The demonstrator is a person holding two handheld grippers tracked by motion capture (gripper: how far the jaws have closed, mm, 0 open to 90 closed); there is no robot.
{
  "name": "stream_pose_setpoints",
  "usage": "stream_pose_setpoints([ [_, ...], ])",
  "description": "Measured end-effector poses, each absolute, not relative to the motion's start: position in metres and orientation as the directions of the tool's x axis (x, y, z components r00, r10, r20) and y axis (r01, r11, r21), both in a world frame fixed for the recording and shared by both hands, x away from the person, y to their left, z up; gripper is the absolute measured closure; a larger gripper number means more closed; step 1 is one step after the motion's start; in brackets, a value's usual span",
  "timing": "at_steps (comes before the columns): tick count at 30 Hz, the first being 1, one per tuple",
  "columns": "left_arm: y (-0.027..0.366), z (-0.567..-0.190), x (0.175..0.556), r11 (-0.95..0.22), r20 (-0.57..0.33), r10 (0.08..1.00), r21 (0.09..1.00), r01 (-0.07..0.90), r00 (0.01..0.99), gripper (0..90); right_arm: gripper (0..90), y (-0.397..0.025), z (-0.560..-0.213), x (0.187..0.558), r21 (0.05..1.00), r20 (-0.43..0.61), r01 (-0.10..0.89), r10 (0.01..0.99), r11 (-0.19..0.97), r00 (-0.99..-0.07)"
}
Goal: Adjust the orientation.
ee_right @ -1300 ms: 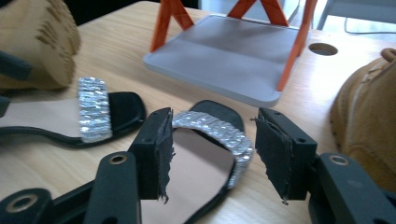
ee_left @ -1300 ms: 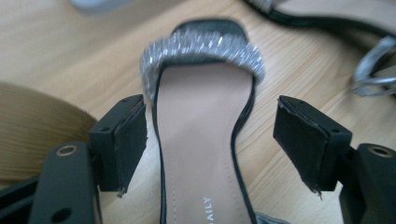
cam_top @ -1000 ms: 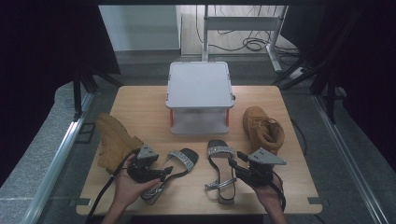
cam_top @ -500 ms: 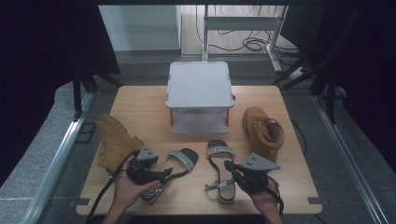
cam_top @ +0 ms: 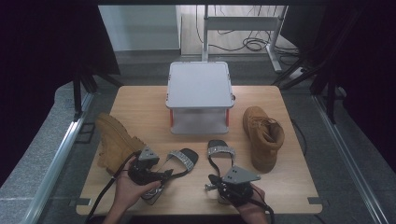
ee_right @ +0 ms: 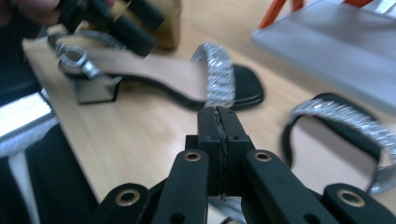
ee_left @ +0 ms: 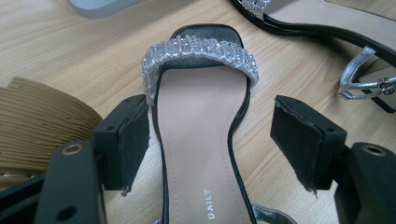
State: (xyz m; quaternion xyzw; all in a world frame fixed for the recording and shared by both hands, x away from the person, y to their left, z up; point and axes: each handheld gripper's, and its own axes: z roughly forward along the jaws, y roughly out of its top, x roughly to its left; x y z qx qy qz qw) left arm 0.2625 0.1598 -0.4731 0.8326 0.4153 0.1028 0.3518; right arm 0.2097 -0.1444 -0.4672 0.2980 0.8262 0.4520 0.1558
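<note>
Two black sandals with silver beaded toe straps lie at the table's front. My left gripper [cam_top: 164, 174] is open, its jaws on either side of the left sandal [cam_top: 183, 158] at mid-sole; in the left gripper view [ee_left: 212, 137] the pads flank the beige insole [ee_left: 198, 121] without pressing it. My right gripper [cam_top: 214, 181] hovers over the heel end of the right sandal [cam_top: 219, 153], pointing left. Its pads [ee_right: 218, 123] are pressed together, with nothing visible between them. Beyond them lie the left sandal [ee_right: 154, 77] and the right sandal's toe strap [ee_right: 341, 121].
A grey lidded box [cam_top: 200, 88] stands mid-table behind the sandals. One tan boot [cam_top: 114, 140] lies at the left beside my left gripper, its ribbed sole [ee_left: 37, 121] close by. Another tan boot [cam_top: 264, 135] sits at the right. The table's front edge [cam_top: 196, 211] is near both hands.
My right gripper has shifted left and toward the front edge, turning to point at the left sandal. The left gripper has stayed around its sandal.
</note>
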Motion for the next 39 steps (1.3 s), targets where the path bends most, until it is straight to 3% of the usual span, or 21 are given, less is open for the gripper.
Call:
stream_pose_setpoints([
  [14, 0.159, -0.475, 0.263, -0.414, -0.124, 0.763, 0.659, 0.628, 0.634, 28.3, 89.7, -0.144, -0.5, 0.193, 0.772, 0.007, 0.412, 0.641, 0.484, -0.768],
  [39, 0.161, -0.475, 0.262, -0.42, -0.121, 0.767, 0.647, 0.636, 0.63, 28.3, 89.9, -0.183, -0.499, 0.195, 0.757, 0.01, 0.455, 0.687, 0.469, -0.726],
])
